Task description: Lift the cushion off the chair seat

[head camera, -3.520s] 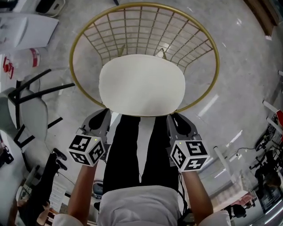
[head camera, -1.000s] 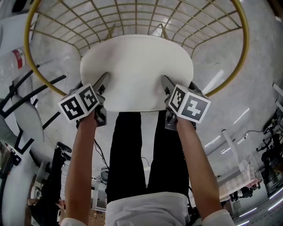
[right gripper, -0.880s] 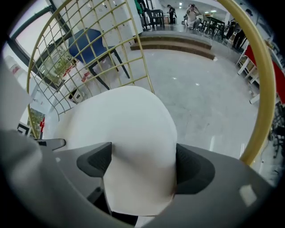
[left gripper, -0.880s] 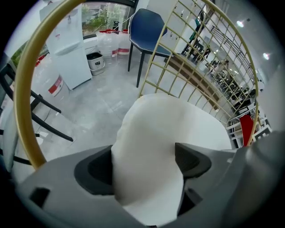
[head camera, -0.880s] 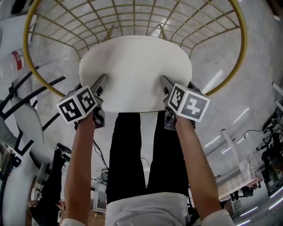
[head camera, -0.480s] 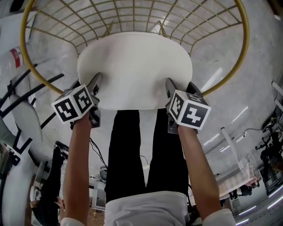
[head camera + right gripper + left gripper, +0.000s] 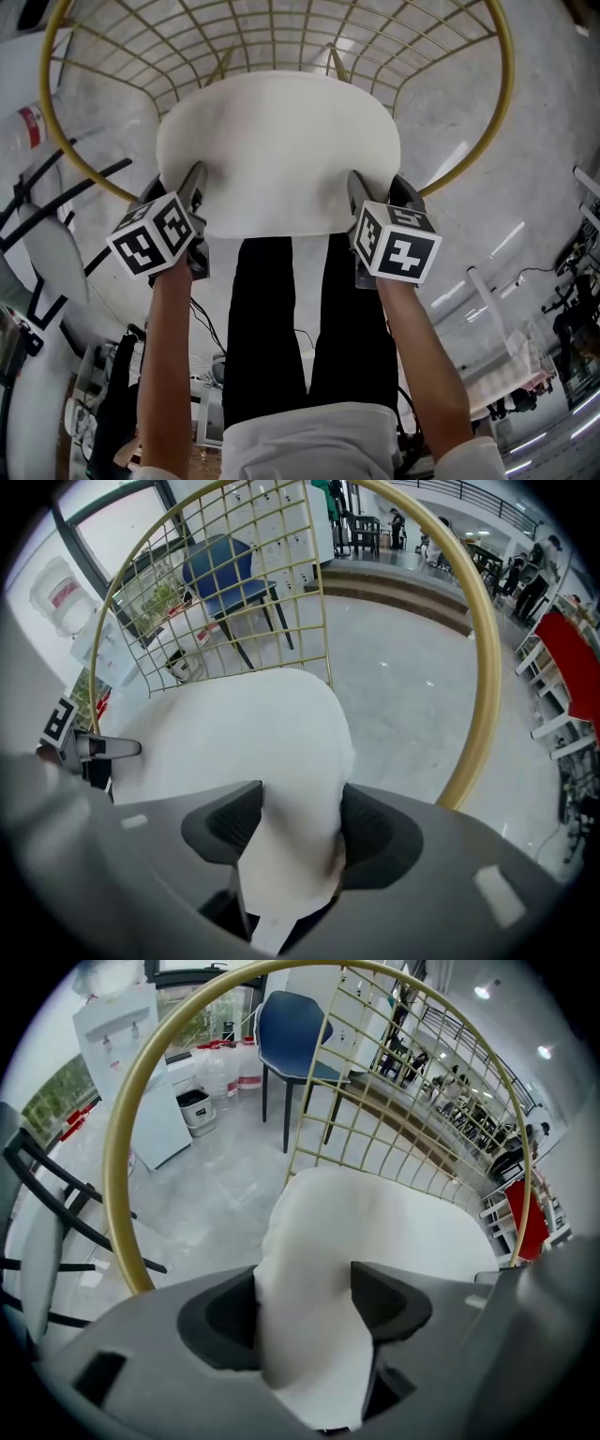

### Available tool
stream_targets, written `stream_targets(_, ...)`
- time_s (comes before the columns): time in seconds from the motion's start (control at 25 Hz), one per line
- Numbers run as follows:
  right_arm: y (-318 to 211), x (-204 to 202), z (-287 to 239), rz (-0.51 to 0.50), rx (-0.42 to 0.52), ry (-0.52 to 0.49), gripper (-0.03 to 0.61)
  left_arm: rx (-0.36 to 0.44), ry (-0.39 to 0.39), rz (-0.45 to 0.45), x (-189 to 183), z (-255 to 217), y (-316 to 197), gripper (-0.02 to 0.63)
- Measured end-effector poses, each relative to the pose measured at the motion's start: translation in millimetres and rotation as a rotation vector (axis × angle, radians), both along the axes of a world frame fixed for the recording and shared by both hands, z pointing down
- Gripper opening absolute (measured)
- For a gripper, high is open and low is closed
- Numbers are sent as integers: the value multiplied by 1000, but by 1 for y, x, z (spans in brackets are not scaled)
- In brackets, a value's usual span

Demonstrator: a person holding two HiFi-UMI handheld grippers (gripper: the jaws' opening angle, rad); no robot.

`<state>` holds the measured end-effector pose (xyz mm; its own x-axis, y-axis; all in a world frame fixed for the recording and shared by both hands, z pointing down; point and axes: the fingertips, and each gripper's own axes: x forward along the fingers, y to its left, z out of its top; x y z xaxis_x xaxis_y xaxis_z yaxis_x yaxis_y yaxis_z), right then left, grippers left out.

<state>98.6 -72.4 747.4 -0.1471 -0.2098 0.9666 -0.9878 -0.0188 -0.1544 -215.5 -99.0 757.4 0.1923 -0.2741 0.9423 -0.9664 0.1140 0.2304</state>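
Your left gripper [image 7: 305, 1307] and right gripper [image 7: 298, 832] each pinch the near edge of the white cushion [image 7: 278, 141], at 7 and 5 o'clock, and their jaws have just been closing. The gold wire chair [image 7: 507, 84] rings the cushion from 9 through 3, with open floor [image 7: 539, 178] beyond. The cushion is smooth and rounded, and puckered at both grips. Seconds ago both grippers hung short of it.

No legible text or signs

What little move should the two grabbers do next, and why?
Probably lift both straight up together: the left gripper and right gripper have just been closing their jaws on the near edge of the white cushion, which lies inside the gold chair.
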Motion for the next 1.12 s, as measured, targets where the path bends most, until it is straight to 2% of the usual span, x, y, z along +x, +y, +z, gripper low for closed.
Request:
stream_targets(0.32, 5, 8, -8, -15, 14, -15, 232, 15, 5, -6, 8, -12, 10, 275)
stream_targets(0.84, 9, -7, -29, -81, 35, -147, 160, 48, 2, -17, -7, -39, 14, 236)
stream_targets(1.12, 17, -6, -43, -112, 32, -166, 137, 58, 25, 0, -3, -56, 24, 211)
